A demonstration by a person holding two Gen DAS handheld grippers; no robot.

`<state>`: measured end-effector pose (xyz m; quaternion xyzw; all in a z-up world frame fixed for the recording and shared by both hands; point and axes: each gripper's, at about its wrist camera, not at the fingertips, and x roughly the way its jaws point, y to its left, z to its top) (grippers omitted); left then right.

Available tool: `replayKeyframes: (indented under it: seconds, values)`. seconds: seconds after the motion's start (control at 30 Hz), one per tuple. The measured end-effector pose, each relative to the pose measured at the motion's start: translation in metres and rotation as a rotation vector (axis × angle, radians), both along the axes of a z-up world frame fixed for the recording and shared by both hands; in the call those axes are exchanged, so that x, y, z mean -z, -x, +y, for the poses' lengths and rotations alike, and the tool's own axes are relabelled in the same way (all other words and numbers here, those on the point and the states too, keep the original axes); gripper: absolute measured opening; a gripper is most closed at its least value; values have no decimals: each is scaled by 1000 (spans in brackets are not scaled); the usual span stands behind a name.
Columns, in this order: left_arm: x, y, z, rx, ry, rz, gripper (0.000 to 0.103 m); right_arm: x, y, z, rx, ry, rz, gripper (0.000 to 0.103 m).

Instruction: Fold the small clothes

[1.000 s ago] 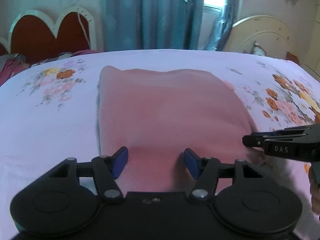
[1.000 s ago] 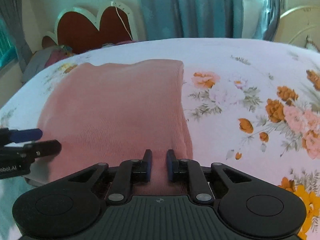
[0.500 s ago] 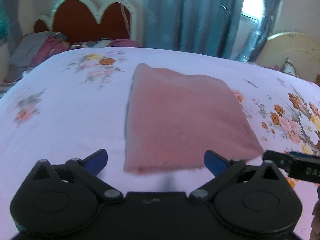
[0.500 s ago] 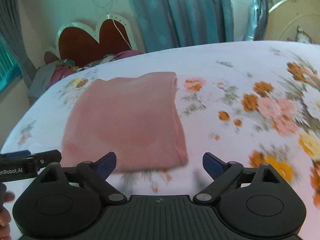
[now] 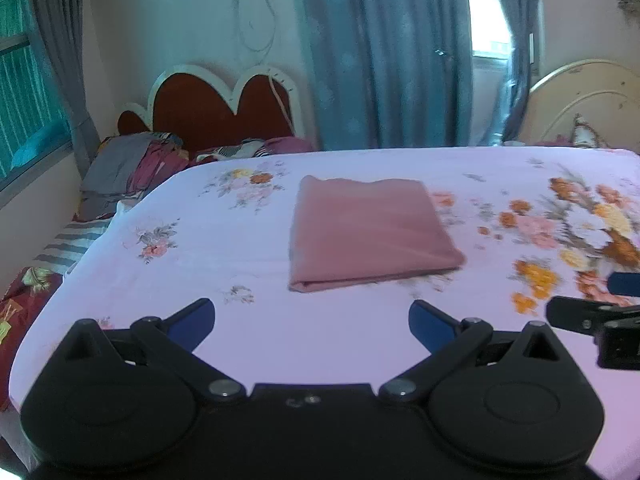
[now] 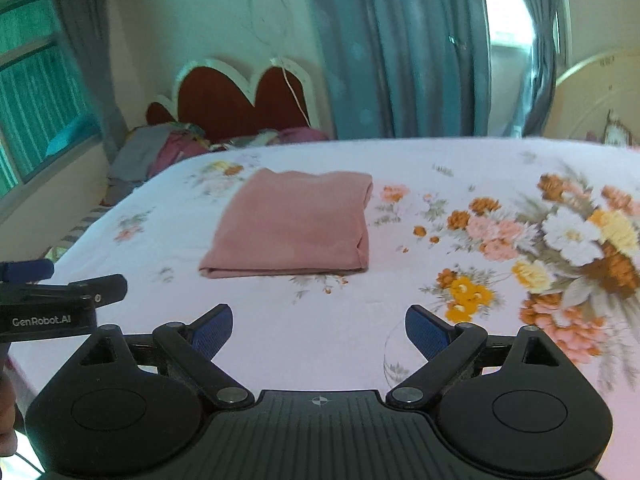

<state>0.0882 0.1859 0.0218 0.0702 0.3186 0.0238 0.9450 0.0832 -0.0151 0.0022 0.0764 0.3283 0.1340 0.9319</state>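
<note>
A: The folded garment [image 5: 370,230] is plain dusty pink. The bedsheet [image 5: 224,240] under it?

B: Pale lilac-white, printed with orange, pink, white and yellow flowers. The headboard [image 5: 218,110] is dark red, edged in cream.

A: Curtains [image 5: 384,52] are blue. Each black gripper [image 5: 312,322] has blue pads [image 6: 426,334].

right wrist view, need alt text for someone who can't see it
A pink cloth, folded into a neat rectangle, lies flat on a bed with a white floral sheet. The right gripper is open and empty at the bottom of the frame, short of the cloth, and the left gripper shows at the left edge. Blue curtains hang behind the bed.
</note>
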Motion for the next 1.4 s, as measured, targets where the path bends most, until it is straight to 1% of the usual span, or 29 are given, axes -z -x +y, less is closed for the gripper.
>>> replayKeyframes:
  seconds: [0.07, 0.1, 0.17, 0.23, 0.33, 0.37, 0.4, 0.53, 0.63, 0.8, 1.0, 1.2, 1.4]
  values:
    - [-6, 16, -2, 22, 48, 4, 103, -10, 19, 2, 2, 17, -28, 92]
    - [-9, 23, -1, 21, 77, 9, 103, -15, 28, 3, 8, 24, -47, 92]
    - [-13, 32, 1, 17, 112, 3, 103, -25, 44, 3, 20, 41, -80, 92]
    - [-17, 44, 2, 8, 111, -19, 103, -34, 58, 2, 23, 47, -115, 93]
    - [-20, 58, 3, -8, 85, -41, 102, -46, 76, 5, 25, 63, -155, 93]
    - [-22, 61, 5, -12, 83, -40, 102, -49, 81, 6, 29, 64, -168, 96]
    - [-23, 65, 7, -19, 84, -39, 102, -51, 86, 5, 33, 67, -178, 103]
    - [-29, 78, 17, -77, 122, -57, 103, -62, 102, 5, 63, 74, -236, 103]
    - [-32, 81, 23, -93, 145, -49, 103, -65, 105, 3, 74, 53, -241, 103]
    - [-34, 88, 25, -111, 104, -71, 103, -65, 106, 3, 72, 39, -241, 103]
    - [-36, 89, 28, -118, 106, -67, 103, -66, 106, 8, 61, 38, -245, 103]
    - [-36, 87, 28, -117, 91, -68, 103, -66, 103, 6, 60, 33, -250, 103]
    - [-35, 85, 28, -115, 95, -57, 103, -65, 101, 3, 56, 30, -247, 103]
